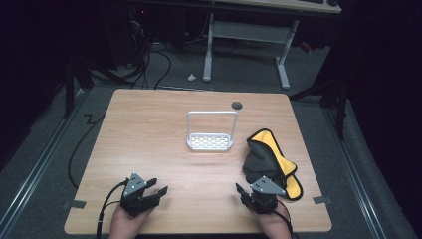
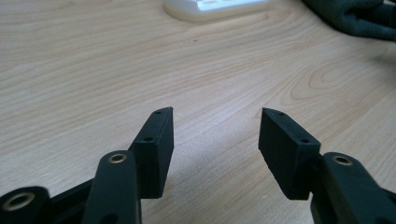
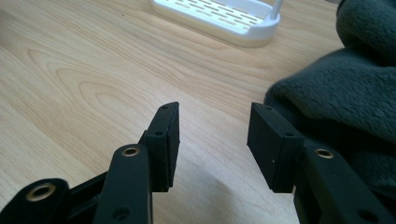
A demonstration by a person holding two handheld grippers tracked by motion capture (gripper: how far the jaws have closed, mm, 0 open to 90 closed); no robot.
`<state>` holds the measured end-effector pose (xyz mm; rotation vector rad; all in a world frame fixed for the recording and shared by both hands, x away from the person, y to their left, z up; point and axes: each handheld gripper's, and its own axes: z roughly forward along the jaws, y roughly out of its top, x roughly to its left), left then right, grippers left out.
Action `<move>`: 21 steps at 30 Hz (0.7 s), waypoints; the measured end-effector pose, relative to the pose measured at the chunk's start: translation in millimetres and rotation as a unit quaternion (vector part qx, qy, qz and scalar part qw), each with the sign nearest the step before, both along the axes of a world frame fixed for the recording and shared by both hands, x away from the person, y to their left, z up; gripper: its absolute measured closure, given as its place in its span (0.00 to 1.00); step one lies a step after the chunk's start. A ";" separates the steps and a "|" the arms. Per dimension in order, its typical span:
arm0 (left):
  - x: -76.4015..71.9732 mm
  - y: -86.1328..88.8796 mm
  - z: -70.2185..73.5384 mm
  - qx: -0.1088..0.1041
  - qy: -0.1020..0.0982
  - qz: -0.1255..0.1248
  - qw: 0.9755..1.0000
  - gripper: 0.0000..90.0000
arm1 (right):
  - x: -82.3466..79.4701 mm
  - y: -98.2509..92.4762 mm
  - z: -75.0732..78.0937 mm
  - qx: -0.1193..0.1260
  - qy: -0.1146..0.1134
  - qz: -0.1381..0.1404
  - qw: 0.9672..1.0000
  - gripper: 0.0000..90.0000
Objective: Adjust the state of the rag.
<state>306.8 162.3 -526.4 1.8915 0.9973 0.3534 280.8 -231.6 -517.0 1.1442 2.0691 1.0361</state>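
Note:
A white rack [image 1: 209, 142] with a slotted base and a tall wire loop stands at the middle of the wooden table [image 1: 149, 139]. A crumpled dark grey and yellow cloth [image 1: 271, 159] lies to its right. My left gripper [image 1: 157, 190] rests near the front left edge, open, with bare wood between its jaws [image 2: 215, 135]. My right gripper [image 1: 247, 191] sits near the front right, open, just in front of the cloth [image 3: 345, 93]; the cloth's grey edge lies beside its right jaw. The rack's base [image 3: 219, 18] shows ahead, and the rack's base [image 2: 215, 7] also lies far ahead of the left jaws.
A round grommet hole [image 1: 237, 105] sits near the table's far edge. Beyond the table stands a white desk frame [image 1: 246, 45] on grey carpet, with cables [image 1: 149, 59] trailing on the floor. Bare wood stretches between the two grippers and the rack.

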 end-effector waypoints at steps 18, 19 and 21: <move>0.5 0.9 1.2 -0.015 0.000 -0.008 1.000 0.50 | -1.2 -7.7 -2.0 0.000 0.003 -0.005 1.000 0.58; 0.5 0.9 1.2 -0.015 0.000 -0.008 1.000 0.50 | -1.2 -7.7 -2.0 0.000 0.003 -0.005 1.000 0.58; -0.1 0.5 1.5 -0.018 0.001 -0.009 1.000 0.51 | -2.1 -8.0 -0.7 0.003 0.001 -0.003 1.000 0.57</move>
